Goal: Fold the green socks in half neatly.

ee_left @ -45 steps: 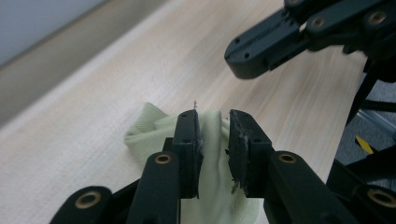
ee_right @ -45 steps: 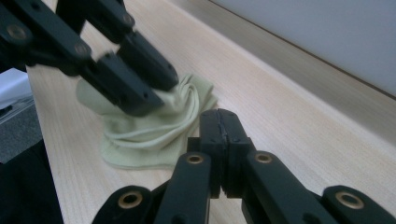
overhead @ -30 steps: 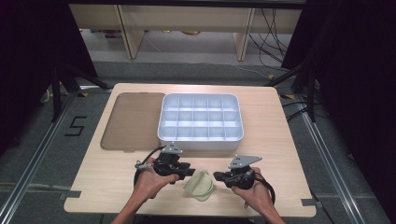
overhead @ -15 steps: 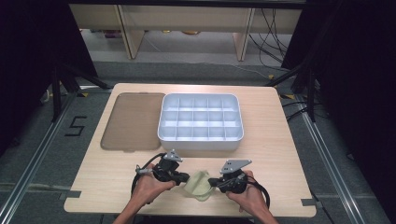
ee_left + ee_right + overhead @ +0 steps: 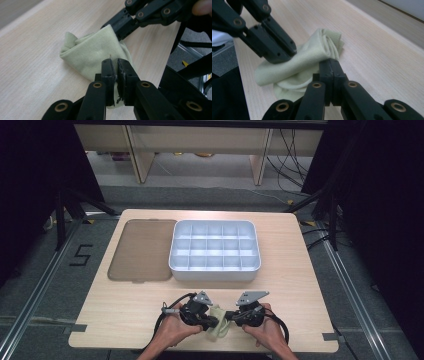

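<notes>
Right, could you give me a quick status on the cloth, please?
Left tongs just closed, both shut on pale green cloth. Right tongs pinch other side. Cloth bunched at table edge. Nothing in the way.

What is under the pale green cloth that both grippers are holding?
Bare wooden table shows all round the cloth, which rests crumpled near the front edge. The left gripper and right gripper pinch its folds. Whatever lies directly beneath or inside the folds is covered.

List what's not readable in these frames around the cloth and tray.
- Cloth, high view: small, flanked by left gripper and right gripper; folds unreadable.
- Cloth's pinched edge, left gripper view: hidden between the jaws.
- Tray compartments: near cells' floors hidden behind the front wall.
</notes>
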`<act>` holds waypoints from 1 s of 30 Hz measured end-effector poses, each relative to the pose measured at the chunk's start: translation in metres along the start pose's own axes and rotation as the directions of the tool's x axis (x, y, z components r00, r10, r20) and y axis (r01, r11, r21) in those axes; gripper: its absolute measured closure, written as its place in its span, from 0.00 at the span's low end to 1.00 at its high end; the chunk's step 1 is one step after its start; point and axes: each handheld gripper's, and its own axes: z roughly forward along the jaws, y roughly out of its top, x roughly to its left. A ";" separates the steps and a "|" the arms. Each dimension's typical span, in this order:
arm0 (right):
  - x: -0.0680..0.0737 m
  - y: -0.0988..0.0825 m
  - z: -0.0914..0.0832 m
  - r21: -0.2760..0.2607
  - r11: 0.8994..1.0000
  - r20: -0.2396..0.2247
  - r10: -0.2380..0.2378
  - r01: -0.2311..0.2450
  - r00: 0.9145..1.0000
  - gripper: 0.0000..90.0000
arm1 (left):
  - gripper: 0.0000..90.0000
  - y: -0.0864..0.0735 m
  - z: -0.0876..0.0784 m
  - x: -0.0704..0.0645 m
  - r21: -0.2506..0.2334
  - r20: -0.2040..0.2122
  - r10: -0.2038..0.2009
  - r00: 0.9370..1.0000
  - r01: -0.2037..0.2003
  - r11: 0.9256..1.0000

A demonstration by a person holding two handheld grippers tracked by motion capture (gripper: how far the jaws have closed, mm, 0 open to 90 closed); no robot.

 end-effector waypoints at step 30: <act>-0.004 0.007 0.000 -0.026 1.000 0.017 -0.008 0.009 1.000 1.00 | 0.89 0.000 0.012 -0.020 -0.009 0.008 0.026 1.000 -0.026 1.000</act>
